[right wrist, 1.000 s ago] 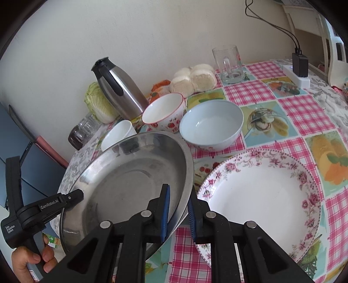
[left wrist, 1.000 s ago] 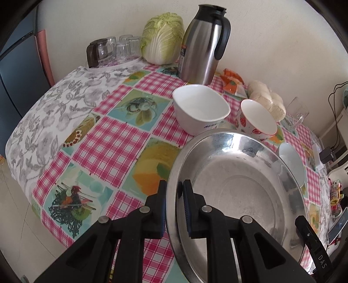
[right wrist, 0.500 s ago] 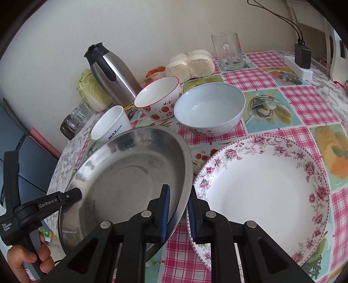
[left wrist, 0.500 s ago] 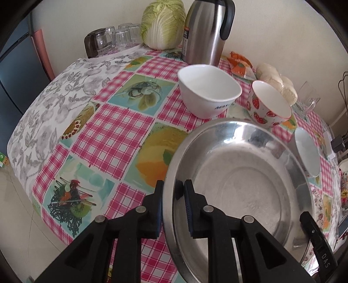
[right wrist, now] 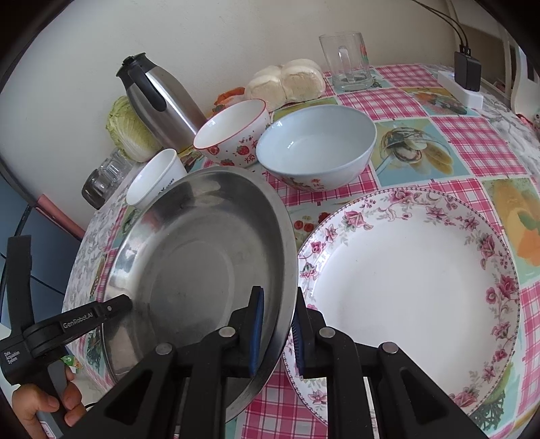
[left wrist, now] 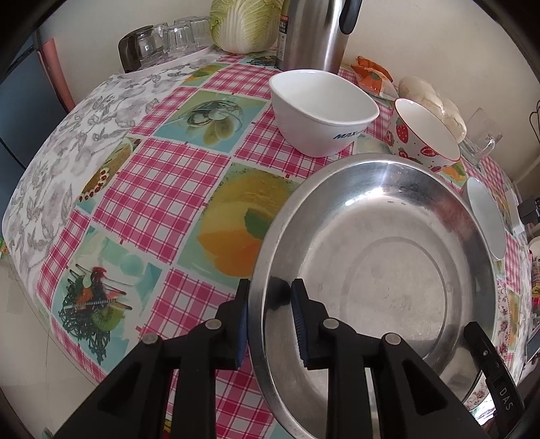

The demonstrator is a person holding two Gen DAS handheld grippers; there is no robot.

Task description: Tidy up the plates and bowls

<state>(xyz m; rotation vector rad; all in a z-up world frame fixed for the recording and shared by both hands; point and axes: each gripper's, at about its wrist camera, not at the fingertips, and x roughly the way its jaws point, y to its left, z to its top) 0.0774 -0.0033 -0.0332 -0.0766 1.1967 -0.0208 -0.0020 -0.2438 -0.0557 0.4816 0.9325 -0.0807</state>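
Observation:
A steel plate (left wrist: 388,263) hangs tilted just above the checked tablecloth, its right edge over the floral plate (right wrist: 411,290). My left gripper (left wrist: 270,287) straddles the steel plate's left rim; its jaws are opening and a gap shows beside the inner pad. My right gripper (right wrist: 277,293) is shut on the opposite rim of the steel plate (right wrist: 195,256). Behind it stand a white bowl (left wrist: 320,111), a strawberry-patterned bowl (left wrist: 422,135) and a pale blue bowl (right wrist: 317,145).
At the back by the wall stand a steel thermos jug (right wrist: 158,101), a cabbage (left wrist: 243,23), upturned glasses (left wrist: 168,37), buns (right wrist: 287,81) and a glass mug (right wrist: 347,60). A power strip (right wrist: 462,87) lies far right. The table's rounded edge (left wrist: 30,236) drops off left.
Both grippers have sunk with the steel plate toward the table. The left gripper's jaws have spread, so the inner pad stands off the rim. The right grip is unchanged.

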